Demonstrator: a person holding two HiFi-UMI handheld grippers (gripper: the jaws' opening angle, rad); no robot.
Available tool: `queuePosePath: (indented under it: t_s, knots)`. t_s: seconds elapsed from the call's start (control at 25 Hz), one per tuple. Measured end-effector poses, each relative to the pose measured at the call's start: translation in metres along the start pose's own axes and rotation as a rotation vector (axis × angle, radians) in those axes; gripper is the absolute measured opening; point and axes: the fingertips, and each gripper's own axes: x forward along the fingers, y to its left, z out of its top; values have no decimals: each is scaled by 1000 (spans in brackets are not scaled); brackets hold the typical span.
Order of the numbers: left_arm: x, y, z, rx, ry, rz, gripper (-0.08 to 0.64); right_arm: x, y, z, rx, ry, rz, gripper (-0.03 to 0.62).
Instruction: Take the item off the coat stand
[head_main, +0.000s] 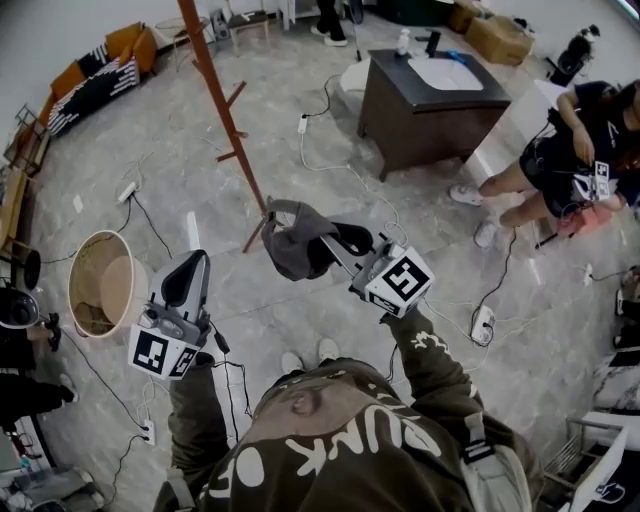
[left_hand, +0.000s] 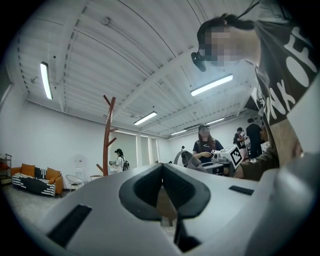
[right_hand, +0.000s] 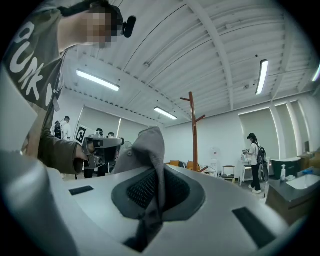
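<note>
Lift-off step looks done: cap (head_main: 295, 250) off stand (head_main: 222, 110), mid-air just beside its base, pinched in right gripper (head_main: 328, 243) jaws. Left gripper (head_main: 190, 268) jaws closed, empty. Next, probably: carry clear, pick set-down spot, open jaws.
</note>
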Motion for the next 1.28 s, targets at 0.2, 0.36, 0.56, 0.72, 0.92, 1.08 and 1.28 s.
queuePosePath:
  t_s: [0.2,0.36,0.56,0.72,0.92,1.08,1.28]
  knots:
    - [-8,12,3,-6,-8,0,3,4,4,3,-12,-7,-24,21]
    - [-13,22,7,-4,-14,4,3,14,5,13,-33,-22,-30,21]
    - [-20,30,5,-3,-16,-3,3,30,9,18,-69,-30,-34,20]
    - [-24,32,5,-1,-17,-2,3,35,11,19,-81,-26,-34,20]
    - [-25,37,3,1,-20,-5,3,40,11,19,-83,-36,-43,20]
    - [-25,40,6,2,-22,-10,3,43,12,25,-85,-42,-48,20]
    - [-25,41,7,4,-25,-11,3,43,10,25,-84,-34,-50,20]
